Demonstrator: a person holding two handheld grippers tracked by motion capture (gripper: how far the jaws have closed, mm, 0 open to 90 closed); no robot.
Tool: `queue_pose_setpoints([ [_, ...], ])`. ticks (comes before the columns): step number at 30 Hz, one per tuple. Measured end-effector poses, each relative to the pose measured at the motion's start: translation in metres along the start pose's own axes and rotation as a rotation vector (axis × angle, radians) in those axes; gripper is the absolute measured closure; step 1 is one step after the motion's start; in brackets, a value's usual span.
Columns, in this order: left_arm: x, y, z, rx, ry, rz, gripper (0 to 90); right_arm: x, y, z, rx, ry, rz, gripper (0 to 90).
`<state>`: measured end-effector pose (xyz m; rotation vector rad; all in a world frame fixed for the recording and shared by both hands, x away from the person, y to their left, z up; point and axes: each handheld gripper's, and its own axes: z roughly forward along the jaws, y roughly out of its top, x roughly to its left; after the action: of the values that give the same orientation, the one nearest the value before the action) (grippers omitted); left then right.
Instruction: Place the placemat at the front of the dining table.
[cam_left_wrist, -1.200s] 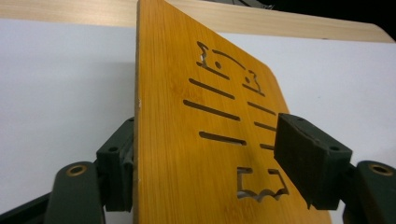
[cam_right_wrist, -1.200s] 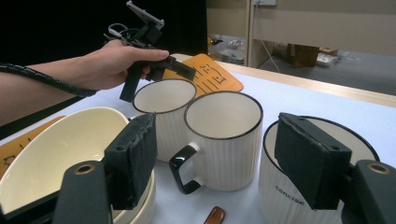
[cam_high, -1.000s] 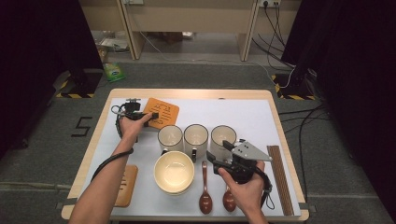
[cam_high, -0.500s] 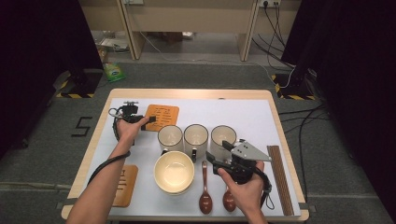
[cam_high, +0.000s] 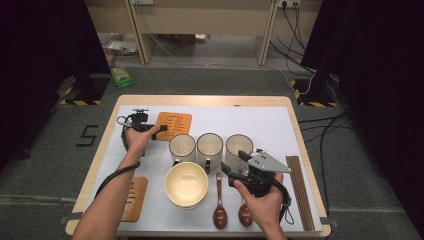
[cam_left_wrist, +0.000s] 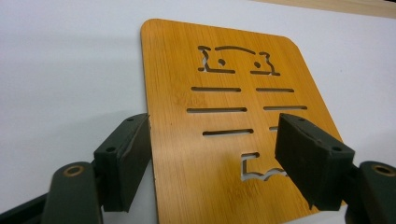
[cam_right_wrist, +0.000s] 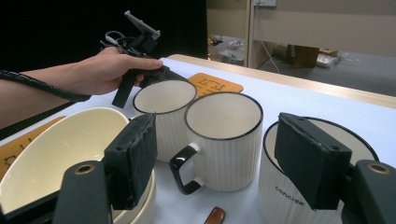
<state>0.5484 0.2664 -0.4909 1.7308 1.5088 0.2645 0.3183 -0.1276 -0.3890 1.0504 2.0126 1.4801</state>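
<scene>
- Nearest the person, the right gripper (cam_high: 240, 161) is held with jaws wide apart and empty, just before three white mugs (cam_high: 210, 146) and beside a cream bowl (cam_high: 186, 183).
- Farther off, the left gripper (cam_high: 161, 128) is set at the near edge of an orange bamboo coaster (cam_high: 173, 125), jaws spread wide about it.
- The coaster is seen flat on the table (cam_high: 260, 120); gripping and lifting are judged not yet done.

Orange slotted bamboo mat (cam_left_wrist: 224, 121), cream ribbed black-rimmed mugs (cam_right_wrist: 223, 140), black tongs (cam_left_wrist: 212, 161).
</scene>
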Motion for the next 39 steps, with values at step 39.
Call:
queue_pose_setpoints([
  [39,-0.04,0.007,0.027,0.03,-0.11,0.018,29.7,-0.001,0.0,-0.001,-0.007,-0.002,-0.003,30.3],
])
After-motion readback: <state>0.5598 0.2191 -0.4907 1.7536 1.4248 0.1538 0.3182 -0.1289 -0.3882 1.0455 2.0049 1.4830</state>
